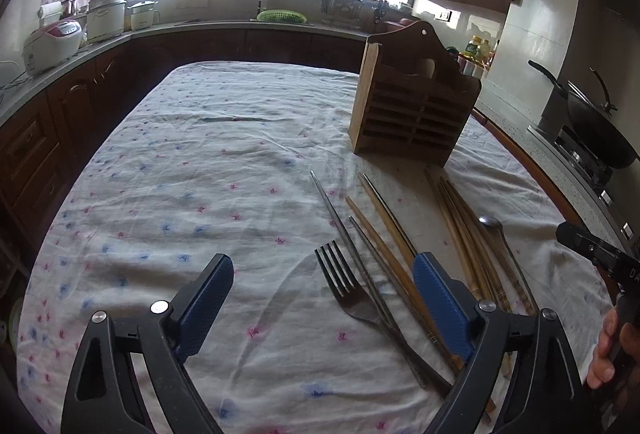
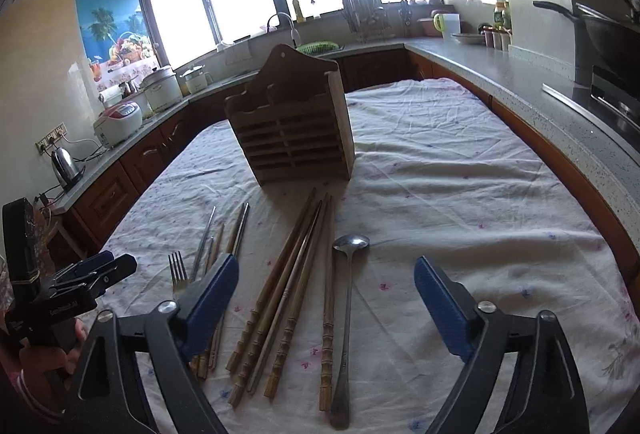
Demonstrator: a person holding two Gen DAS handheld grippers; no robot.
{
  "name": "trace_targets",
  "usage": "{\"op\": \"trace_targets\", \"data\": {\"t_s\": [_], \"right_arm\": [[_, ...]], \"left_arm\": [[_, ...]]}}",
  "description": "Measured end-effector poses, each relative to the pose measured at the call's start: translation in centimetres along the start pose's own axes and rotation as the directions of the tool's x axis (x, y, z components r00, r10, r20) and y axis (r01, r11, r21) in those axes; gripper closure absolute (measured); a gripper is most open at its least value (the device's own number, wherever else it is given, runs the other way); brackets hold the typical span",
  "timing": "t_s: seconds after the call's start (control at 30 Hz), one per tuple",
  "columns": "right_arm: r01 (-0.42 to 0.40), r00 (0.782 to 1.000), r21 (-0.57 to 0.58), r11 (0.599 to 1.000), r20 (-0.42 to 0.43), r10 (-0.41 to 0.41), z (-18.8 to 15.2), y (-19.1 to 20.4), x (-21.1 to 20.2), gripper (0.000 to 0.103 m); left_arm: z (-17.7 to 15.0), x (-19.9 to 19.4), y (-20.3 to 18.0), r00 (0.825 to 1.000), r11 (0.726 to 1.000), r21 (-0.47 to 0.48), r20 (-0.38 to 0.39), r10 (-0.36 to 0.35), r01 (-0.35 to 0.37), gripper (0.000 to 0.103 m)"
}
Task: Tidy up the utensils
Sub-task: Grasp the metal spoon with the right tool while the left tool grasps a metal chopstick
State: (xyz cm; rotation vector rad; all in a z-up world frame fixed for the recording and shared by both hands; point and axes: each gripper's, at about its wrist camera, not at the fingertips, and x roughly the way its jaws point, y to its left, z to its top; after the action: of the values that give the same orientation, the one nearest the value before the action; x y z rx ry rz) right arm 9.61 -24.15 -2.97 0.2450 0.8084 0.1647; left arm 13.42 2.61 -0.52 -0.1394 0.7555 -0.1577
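Left gripper: spread wide, nothing pinched; blue pads low in the left wrist frame, poised above the cloth, fork between them; also seen at the left edge of the right wrist frame.
Right gripper: spread wide, nothing pinched; blue pads low in the right wrist frame, chopsticks and spoon lying between them on the cloth.
Hand: fingers wrapped round the right gripper's handle, lower right edge of the left wrist frame.
Wooden utensil holder: upright on the cloth, centre of the right wrist frame, slatted front facing the camera; upper right of centre in the left wrist frame.
Bamboo chopsticks: loose fan below the holder, thin ends toward it, carved ends toward the camera.
Metal chopsticks: lying left of the brown ones, running diagonally past the fork.
Fork: flat on the cloth, tines toward the top of the frame, just beside the metal chopsticks.
Spoon: right of the bamboo chopsticks, bowl toward the holder, handle toward the bottom edge.
Tablecloth: white, small pink and blue flowers, creased.
Wok: on the stove, right edge of the left wrist frame.
Rice cooker: on the counter, upper left.
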Motion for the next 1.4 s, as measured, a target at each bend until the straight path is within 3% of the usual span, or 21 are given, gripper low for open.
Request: {"op": "trace_targets", "data": {"t_s": [0.13,0.3,0.47,0.57,0.63,0.7,0.77,0.8,1.03,1.4], "right_arm": [[-0.022,0.995,0.052,0.998,-0.098,0.027,0.3,-1.2,2.6,0.040],[-0.032,0.980,0.085,0.996,-0.192,0.048,0.5,-2.6,5.3,0.057],[-0.046,0.956,0.110,0.993,-0.285,0.076,0.6,-3.9,8.0,0.073],[-0.066,0.952,0.120,0.991,-0.290,0.098,1.1,-4.2,8.5,0.075],[-0.073,0.949,0.115,0.991,-0.298,0.105,1.3,-4.1,8.8,0.079],[-0.079,0.946,0.101,0.992,-0.307,0.106,1.3,-3.8,9.3,0.092],[-0.082,0.943,0.086,0.993,-0.315,0.105,1.2,-3.4,9.4,0.097],[-0.079,0.945,0.077,0.994,-0.312,0.099,1.2,-3.3,9.3,0.098],[-0.097,0.961,0.095,0.991,-0.250,0.118,1.3,-3.2,7.0,0.099],[-0.091,0.995,0.068,0.994,-0.044,0.094,5.4,-2.4,-0.1,0.101]], "left_arm": [[0.7,2.6,0.9,0.998,0.999,-0.026,-0.065,-0.023,0.021,0.034],[1.1,5.9,1.5,0.986,0.996,-0.056,-0.151,-0.076,0.068,0.042],[1.8,7.6,1.2,0.981,0.995,-0.028,-0.165,-0.100,0.097,0.046],[1.9,8.3,0.9,0.976,0.993,-0.010,-0.180,-0.120,0.120,0.061],[2.0,8.5,0.6,0.974,0.992,0.000,-0.190,-0.123,0.126,0.080],[1.9,8.7,0.7,0.973,0.992,-0.005,-0.193,-0.127,0.128,0.087],[1.9,8.7,0.9,0.970,0.989,-0.021,-0.193,-0.147,0.145,0.092],[1.9,8.7,1.0,0.969,0.988,-0.028,-0.193,-0.152,0.149,0.099],[2.0,5.7,0.9,0.978,0.986,-0.022,-0.125,-0.164,0.162,0.101],[4.2,-2.3,1.2,0.982,0.983,0.017,0.043,-0.182,0.181,0.103]]}}
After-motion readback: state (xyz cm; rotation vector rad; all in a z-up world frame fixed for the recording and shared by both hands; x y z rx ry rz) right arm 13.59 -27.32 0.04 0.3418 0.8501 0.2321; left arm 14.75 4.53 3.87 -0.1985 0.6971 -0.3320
